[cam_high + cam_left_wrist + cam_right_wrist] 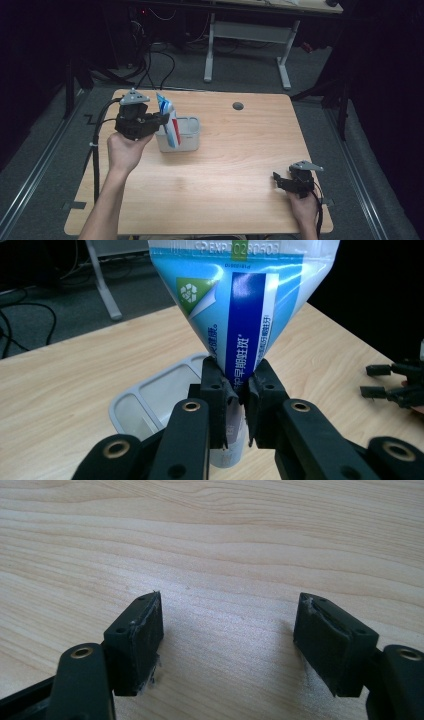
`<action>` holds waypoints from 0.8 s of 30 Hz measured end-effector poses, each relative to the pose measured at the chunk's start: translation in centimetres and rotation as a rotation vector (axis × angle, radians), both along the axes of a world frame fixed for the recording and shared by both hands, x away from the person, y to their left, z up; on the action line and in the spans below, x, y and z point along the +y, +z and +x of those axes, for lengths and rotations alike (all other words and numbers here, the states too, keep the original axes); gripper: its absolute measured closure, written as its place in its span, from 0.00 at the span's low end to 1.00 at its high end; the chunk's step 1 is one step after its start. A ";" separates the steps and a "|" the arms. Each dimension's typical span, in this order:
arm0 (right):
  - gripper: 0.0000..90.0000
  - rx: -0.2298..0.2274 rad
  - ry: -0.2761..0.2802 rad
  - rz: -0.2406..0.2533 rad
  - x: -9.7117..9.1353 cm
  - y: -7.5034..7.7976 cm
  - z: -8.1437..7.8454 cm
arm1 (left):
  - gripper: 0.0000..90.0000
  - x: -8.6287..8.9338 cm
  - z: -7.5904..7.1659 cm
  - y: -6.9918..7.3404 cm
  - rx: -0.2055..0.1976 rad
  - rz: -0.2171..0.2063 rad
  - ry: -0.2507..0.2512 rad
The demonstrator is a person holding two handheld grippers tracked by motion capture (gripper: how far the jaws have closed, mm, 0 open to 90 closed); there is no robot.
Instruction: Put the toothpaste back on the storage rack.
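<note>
Blue, white and red print covers the toothpaste tube, but its crimped top edge is cut off by the upper border of the left gripper view, and its lower end is hidden behind the jaws and inside the white holder. Small characters run down a dark blue band on the tube and are hard to read; a green recycling mark is seen beside them. The tube is pinched at its narrow part by the left claw, whose pads are pressed against both sides. In the high view the tube is seen upright and slightly tilted, its lower part inside the left compartment of the holder, which stands on the wooden worktop. The right claw is held wide with nothing between its pads, low over bare wood near the worktop's right front corner, well apart from the holder
</note>
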State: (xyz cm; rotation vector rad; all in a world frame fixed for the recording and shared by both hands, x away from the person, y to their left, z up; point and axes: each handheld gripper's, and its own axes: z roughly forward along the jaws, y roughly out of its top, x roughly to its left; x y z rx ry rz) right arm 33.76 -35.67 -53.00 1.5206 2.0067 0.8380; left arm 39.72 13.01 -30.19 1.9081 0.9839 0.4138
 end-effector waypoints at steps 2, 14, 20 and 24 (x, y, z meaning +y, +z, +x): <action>0.31 0.000 0.000 0.000 0.0 0.0 0.0 | 0.89 0.1 0.4 0.3 -0.006 -0.009 0.008; 0.31 0.000 -0.002 0.003 0.0 0.0 0.0 | 0.89 -0.6 3.0 1.3 -0.042 -0.021 0.047; 0.31 -0.001 -0.002 0.001 0.0 0.0 0.0 | 0.89 -1.3 3.9 0.7 -0.054 0.008 0.064; 0.31 -0.001 -0.002 0.001 0.0 0.0 0.0 | 0.89 -1.6 4.3 0.0 -0.060 0.025 0.072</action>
